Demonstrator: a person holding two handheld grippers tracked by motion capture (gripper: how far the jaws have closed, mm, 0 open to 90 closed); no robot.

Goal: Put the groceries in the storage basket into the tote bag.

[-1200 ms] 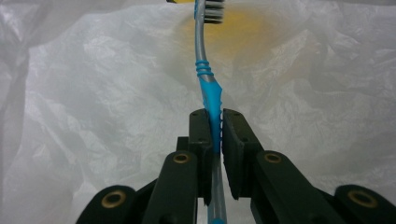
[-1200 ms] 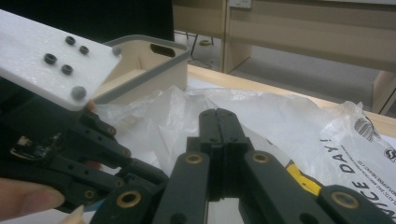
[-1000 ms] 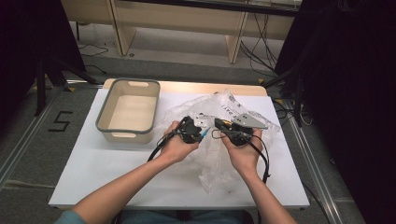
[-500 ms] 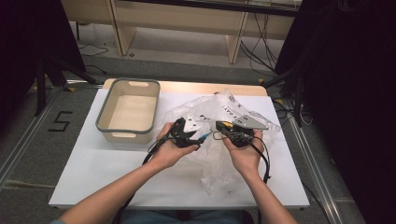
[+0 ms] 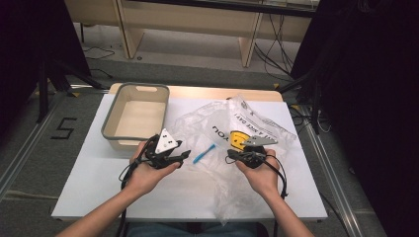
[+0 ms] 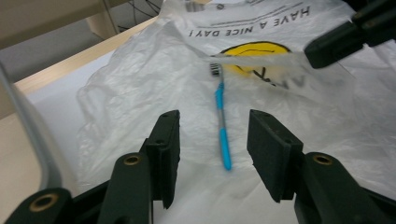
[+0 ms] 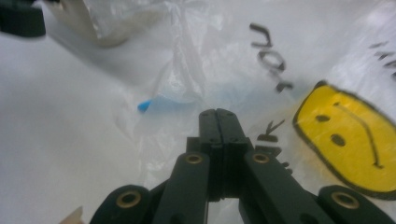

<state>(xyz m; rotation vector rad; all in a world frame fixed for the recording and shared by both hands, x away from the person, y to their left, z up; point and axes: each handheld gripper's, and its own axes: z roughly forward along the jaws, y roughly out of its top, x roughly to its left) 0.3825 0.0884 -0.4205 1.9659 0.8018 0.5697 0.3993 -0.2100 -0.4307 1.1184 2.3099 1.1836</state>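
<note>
- Where the high view gives only a blue sliver of the toothbrush (image 5: 204, 153) at the bag's (image 5: 217, 128) left edge on the desk (image 5: 89, 173), the left gripper view shows its whole length, bristled head included.
- The toothbrush lies flat, handle towards the left tongs (image 6: 212, 135) and head pointing away, towards the bag's yellow face.
- The left tongs gape wide and empty, the handle between them.
- The right tongs (image 7: 217, 114) are closed on a fold of bag; through the film the toothbrush is a blue blur.
</note>
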